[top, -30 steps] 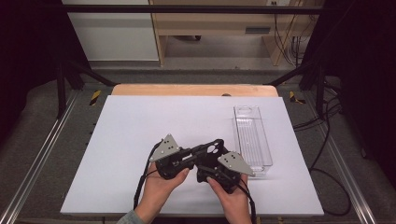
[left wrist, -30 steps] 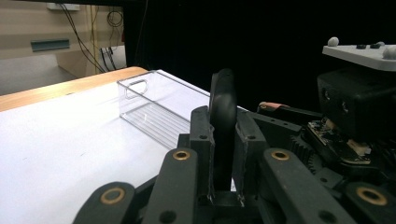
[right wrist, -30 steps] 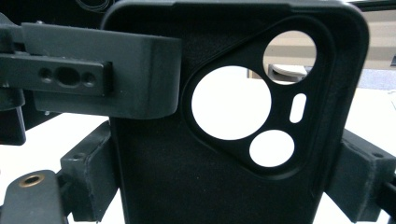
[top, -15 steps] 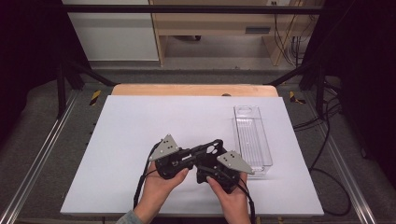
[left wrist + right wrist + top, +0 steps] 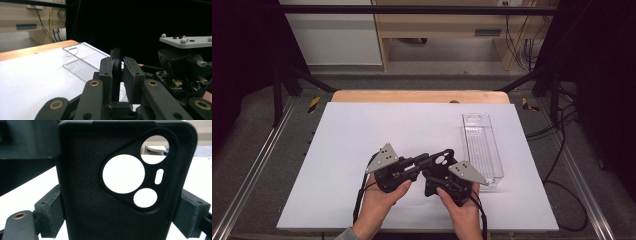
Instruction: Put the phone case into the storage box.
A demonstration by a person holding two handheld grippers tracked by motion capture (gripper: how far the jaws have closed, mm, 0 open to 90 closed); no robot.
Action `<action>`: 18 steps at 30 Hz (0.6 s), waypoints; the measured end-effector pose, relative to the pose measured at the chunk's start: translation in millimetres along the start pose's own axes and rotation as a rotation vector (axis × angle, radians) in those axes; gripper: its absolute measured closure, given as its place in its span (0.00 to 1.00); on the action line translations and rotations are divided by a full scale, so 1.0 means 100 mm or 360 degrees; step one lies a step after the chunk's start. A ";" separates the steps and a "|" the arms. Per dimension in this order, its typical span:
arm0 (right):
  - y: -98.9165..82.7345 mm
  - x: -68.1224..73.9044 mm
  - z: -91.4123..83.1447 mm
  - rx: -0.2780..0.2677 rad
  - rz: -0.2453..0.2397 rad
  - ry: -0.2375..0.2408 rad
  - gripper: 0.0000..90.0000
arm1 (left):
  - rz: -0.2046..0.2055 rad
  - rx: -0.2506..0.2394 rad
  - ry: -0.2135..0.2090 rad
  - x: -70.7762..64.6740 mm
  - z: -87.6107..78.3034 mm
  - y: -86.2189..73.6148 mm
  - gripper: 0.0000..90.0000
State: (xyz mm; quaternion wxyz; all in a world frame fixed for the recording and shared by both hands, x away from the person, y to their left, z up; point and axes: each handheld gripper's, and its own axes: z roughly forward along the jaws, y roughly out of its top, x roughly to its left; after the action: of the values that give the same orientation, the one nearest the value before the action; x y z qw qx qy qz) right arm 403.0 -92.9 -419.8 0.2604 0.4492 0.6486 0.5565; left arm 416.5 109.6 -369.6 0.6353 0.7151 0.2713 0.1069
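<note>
Phone case (image 5: 82,192), one, matte black rubbery (four camera cutouts), clamped by both right gripper (image 5: 443,172) and left gripper (image 5: 117,75); one clear ribbed plastic tray (image 5: 482,145) at two o'clock.

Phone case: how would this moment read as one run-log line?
black phone case: held off table | right claw: clamps its sides | left claw: grips its edge | clear tray: empty, to the right

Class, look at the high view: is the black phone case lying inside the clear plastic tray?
No: the black phone case is held up between the two grippers, left of the clear plastic tray.

Black phone case (image 5: 100,195), upright, camera cutouts
</note>
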 end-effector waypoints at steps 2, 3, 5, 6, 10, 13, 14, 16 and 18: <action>0.00 -0.01 0.00 0.0008 -0.0001 -0.0010 0.15 | -0.0002 -0.0006 0.0012 0.01 -0.02 0.01 0.86; -0.01 -0.02 0.00 0.0009 0.0003 -0.0015 0.15 | -0.0003 -0.0007 0.0017 0.03 -0.03 0.01 0.86; -0.01 -0.03 0.01 0.0014 0.0016 -0.0022 0.15 | -0.0003 -0.0010 0.0032 0.05 -0.06 0.01 0.85; -0.01 -0.03 0.01 0.0015 0.0016 -0.0025 0.15 | -0.0006 -0.0015 0.0043 0.07 -0.08 0.01 0.84; -0.01 -0.04 0.02 0.0015 0.0012 -0.0033 0.15 | 0.0019 -0.0024 0.0116 0.12 -0.16 0.01 0.78; -0.01 -0.04 0.02 0.0018 0.0017 -0.0040 0.15 | 0.0031 -0.0034 0.0183 0.18 -0.23 -0.02 0.70; -0.02 -0.04 0.02 0.0019 0.0014 -0.0042 0.15 | 0.0034 -0.0034 0.0207 0.20 -0.25 -0.03 0.67; -0.02 -0.04 0.01 0.0017 0.0018 -0.0041 0.15 | 0.0041 -0.0032 0.0253 0.25 -0.28 -0.05 0.61; -0.02 -0.05 0.01 0.0018 0.0012 -0.0042 0.15 | 0.0058 -0.0028 0.0295 0.29 -0.31 -0.06 0.56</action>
State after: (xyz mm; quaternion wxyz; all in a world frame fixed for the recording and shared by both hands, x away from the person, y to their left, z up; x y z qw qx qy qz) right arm 405.3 -96.7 -422.8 0.2645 0.4603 0.6465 0.5479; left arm 423.4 150.8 -376.0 0.6117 0.7013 0.3148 0.1867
